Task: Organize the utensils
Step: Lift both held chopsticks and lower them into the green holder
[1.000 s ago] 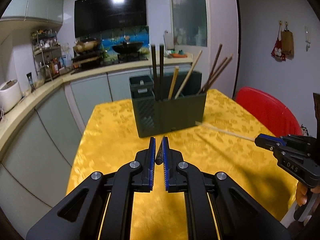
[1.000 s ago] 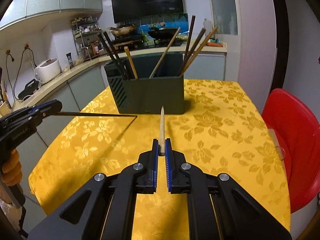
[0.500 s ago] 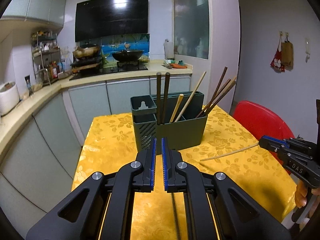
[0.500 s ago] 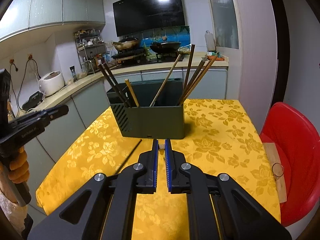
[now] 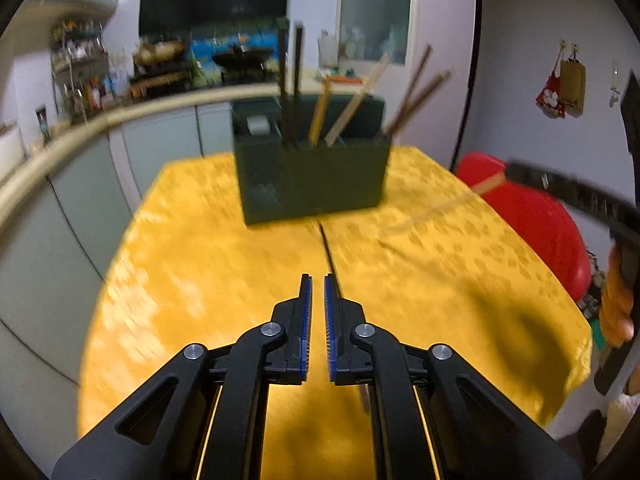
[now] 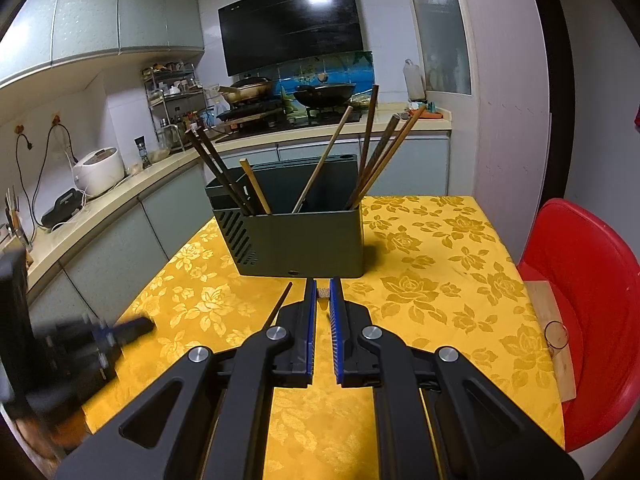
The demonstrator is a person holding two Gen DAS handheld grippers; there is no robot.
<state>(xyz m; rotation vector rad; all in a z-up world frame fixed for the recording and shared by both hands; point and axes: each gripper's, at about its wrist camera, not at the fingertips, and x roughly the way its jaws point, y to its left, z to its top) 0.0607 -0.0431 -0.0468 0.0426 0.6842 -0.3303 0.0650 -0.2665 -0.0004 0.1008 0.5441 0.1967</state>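
Chopstick (image 6: 322, 293) pinched by right fingers (image 6: 310, 300); left fingers (image 5: 305, 300) closed, empty.

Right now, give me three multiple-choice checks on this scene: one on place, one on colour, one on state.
1. Where is the loose dark chopstick?
A. standing in the holder
B. flat on the tablecloth, in front of the holder
C. on the chair

2. What colour is the chair?
A. red
B. blue
C. grey

3. How is the right tool?
A. wide open
B. shut on nothing
C. shut on a light chopstick

Key:
1 B, the dark stick lies on the yellow cloth just short of the holder's front wall.
2 A, the seat shell is plainly red.
3 C, the light stick's end shows between the closed pads.
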